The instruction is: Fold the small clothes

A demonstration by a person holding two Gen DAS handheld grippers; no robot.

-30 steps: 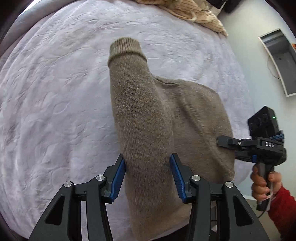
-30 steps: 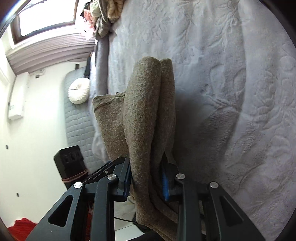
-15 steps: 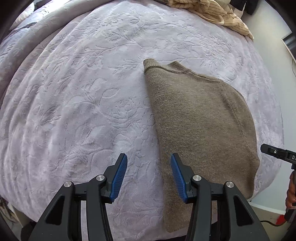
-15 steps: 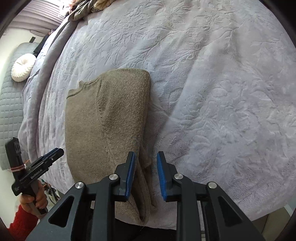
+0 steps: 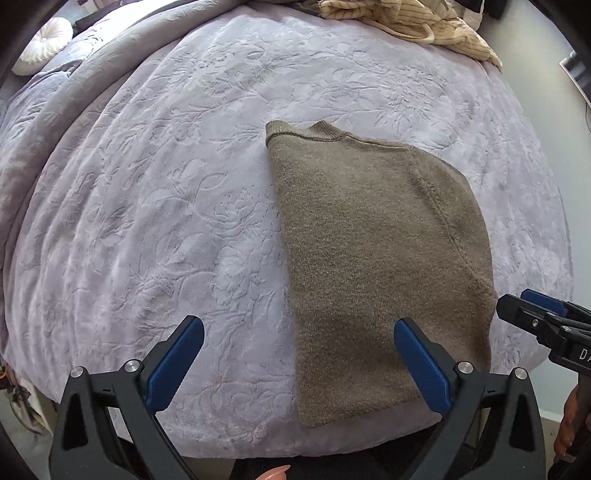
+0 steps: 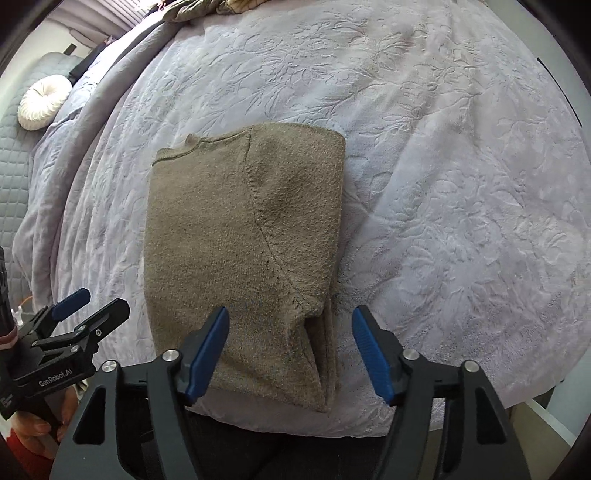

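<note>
A brown knitted sweater (image 5: 373,258) lies folded flat on the lilac bedspread (image 5: 166,206), neck edge away from me, hem near the bed's front edge. My left gripper (image 5: 295,354) hangs above its lower left part, jaws opening wide, nothing pressed between the blue pads. In the right wrist view the same sweater (image 6: 240,236) lies flat with a folded sleeve along its right side. My right gripper (image 6: 290,347) hovers over its lower right corner, jaws opening, clear of the cloth. Each gripper shows at the edge of the other's view: the right gripper (image 5: 535,314), the left gripper (image 6: 81,310).
A pile of cream striped clothes (image 5: 413,22) lies at the far edge of the bed. A round white cushion (image 6: 44,101) rests at the far left by a quilted grey headboard (image 6: 14,155). The embossed bedspread (image 6: 461,184) spreads wide on both sides of the sweater.
A second ago both grippers held sweater parts up. Now the sweater lies flat and folded, both grippers have risen off it and their jaws have opened wide.
</note>
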